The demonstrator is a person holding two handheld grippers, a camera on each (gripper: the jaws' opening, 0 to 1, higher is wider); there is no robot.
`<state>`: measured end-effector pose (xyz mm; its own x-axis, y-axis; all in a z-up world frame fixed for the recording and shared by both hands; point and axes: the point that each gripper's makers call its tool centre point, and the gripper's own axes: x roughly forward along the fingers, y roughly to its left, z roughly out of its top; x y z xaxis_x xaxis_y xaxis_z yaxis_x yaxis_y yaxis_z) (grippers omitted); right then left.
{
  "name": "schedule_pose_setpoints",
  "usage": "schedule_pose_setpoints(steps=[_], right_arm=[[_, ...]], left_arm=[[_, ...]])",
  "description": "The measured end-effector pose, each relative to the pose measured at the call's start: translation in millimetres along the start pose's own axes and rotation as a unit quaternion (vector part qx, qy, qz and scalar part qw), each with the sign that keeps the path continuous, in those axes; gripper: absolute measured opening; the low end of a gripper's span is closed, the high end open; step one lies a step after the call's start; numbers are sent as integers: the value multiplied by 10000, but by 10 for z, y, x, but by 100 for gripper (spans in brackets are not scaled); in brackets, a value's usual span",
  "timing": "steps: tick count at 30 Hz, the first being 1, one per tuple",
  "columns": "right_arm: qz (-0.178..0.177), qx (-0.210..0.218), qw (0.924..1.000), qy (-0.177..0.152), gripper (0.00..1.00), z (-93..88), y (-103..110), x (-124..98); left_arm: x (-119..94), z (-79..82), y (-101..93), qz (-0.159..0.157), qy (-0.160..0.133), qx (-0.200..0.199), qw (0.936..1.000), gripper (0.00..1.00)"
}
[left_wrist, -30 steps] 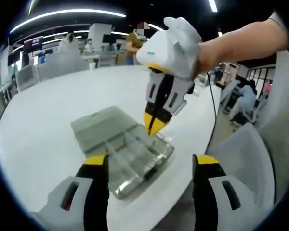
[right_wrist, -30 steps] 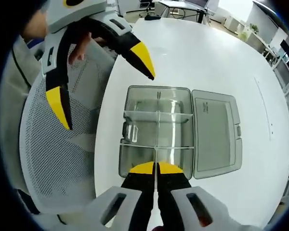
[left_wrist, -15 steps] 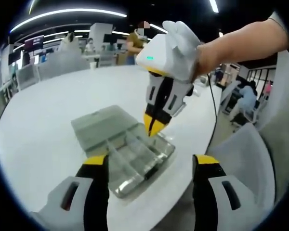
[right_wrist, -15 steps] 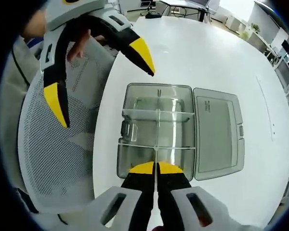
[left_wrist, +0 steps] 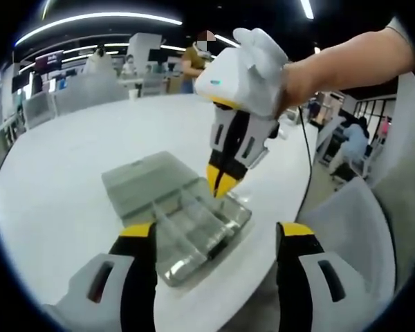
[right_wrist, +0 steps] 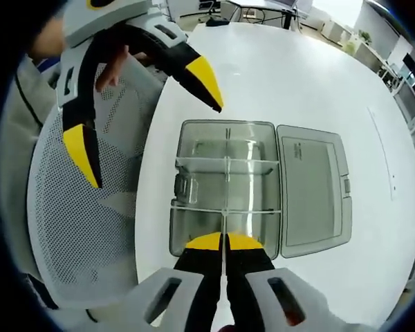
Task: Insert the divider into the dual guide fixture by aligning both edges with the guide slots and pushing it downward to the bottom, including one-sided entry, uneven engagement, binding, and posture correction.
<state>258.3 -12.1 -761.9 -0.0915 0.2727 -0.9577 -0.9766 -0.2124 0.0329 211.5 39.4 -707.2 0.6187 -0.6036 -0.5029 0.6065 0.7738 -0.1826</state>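
In the right gripper view the right gripper [right_wrist: 225, 241] has its yellow-tipped jaws pressed together on a thin clear divider [right_wrist: 224, 228], whose edge runs as a pale line between them. The divider stands over the near end of a clear plastic box [right_wrist: 225, 190], in line with the strip that runs down the box's middle. Its lower edge is at the near wall; how far it sits in the guide slots cannot be told. Two cross walls split the box into compartments, and a small latch sits on its left side. The box's lid [right_wrist: 312, 194] lies flat, folded open to the right and joined to the box. Both rest on a white round table [right_wrist: 297, 76].

The left gripper [right_wrist: 142, 114] comes in at the upper left of this view, jaws wide apart and holding nothing, above a grey mesh chair [right_wrist: 83, 228] just beside the table's left edge.

In the left gripper view the left gripper [left_wrist: 214, 238] shows the same wide gap, with the box [left_wrist: 194, 221] lying beyond it. The right gripper [left_wrist: 221, 181] points down, tips together at the box's far right wall, held by a person's hand in a white glove [left_wrist: 263, 48]. Desks and people stand far off.
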Motion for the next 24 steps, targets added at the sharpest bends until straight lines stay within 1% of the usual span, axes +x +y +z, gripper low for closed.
schedule_pose_setpoints(steps=[1,8,24], right_arm=[[-13,-76,10000,-5,0,-2,0,9],[6,-113,9999,5,0,-7,-3,44],[51,-118,9999,42,0,-26,2,136]], left_arm=[[-2,-4,3,4,4,2,10000,68],[-16,-29,18,26,30,-16,10000,67],[-34,-20,14,51,37,-19,10000,67]])
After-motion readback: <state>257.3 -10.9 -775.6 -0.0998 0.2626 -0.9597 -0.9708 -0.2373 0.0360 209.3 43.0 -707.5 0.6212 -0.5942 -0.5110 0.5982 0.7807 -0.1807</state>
